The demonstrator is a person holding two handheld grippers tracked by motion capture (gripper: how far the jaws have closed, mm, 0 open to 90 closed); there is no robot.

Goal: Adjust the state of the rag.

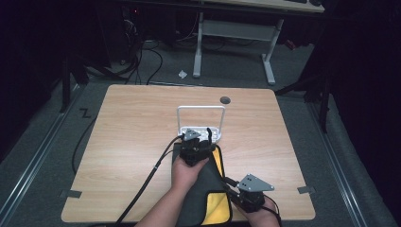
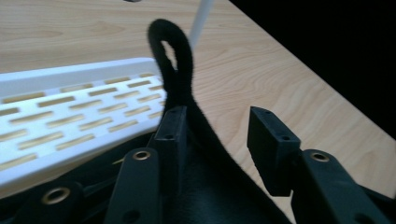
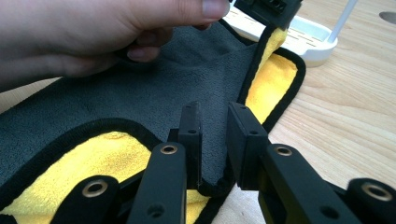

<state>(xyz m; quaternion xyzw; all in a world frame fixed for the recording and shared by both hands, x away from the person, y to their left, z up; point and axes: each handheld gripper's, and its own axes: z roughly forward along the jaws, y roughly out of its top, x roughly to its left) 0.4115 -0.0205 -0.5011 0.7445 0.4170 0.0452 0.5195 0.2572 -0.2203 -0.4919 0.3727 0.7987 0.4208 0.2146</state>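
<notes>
High view: the grey-and-yellow cloth point(image 1: 208, 189) lies folded on the counter point(image 1: 132, 142) near the white rack point(image 1: 201, 124), my left tongs point(image 1: 198, 142) and right tongs point(image 1: 236, 194) both parted around its edges, so smoothing or another fold seems left.

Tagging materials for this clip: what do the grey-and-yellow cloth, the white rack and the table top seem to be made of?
The cloth looks like soft microfibre: fuzzy nap, grey on one face, yellow on the other, with black stitched edging and a hanging loop. The white rack looks like moulded plastic: smooth matt surface with even slots; its upright hoop could be plastic or coated metal. The table top appears to be light wood-grain laminate, though it could be real wood.
</notes>
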